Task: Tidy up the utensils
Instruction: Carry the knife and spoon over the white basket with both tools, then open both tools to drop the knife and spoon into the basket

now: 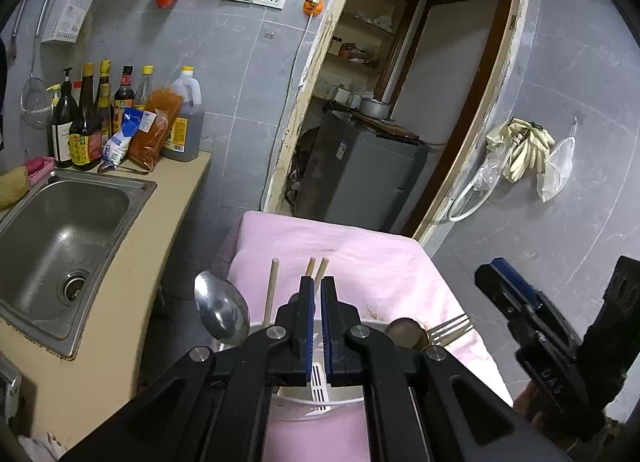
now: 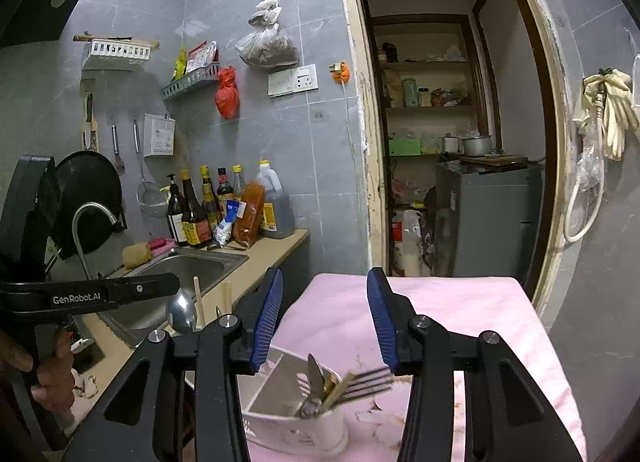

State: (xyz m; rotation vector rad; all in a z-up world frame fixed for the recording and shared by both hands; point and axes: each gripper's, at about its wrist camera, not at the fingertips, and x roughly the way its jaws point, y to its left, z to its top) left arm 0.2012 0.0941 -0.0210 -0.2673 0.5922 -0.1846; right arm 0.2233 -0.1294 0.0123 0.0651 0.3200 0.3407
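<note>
Two grippers in play, and we're right over the white utensil holder [image 2: 296, 418] on the pink cloth [image 2: 460, 326]. Our left gripper [image 1: 318, 298] has its blue pads nearly together, and we see a pair of wooden chopsticks [image 1: 316, 268] rising just past the tips; whether the pads actually pinch them, we cannot tell. Beside them to the left stand a third chopstick [image 1: 272, 286] and a big steel spoon [image 1: 220, 310], bowl up. Our right gripper [image 2: 325, 318] hangs spread wide, holding nothing, with the holder just below and between its fingers. In that near compartment we spot a fork [image 2: 360, 382] leaning tines-up toward the right, next to another metal utensil [image 2: 316, 378]. The sink [image 1: 60, 229] sits off to the left.
</note>
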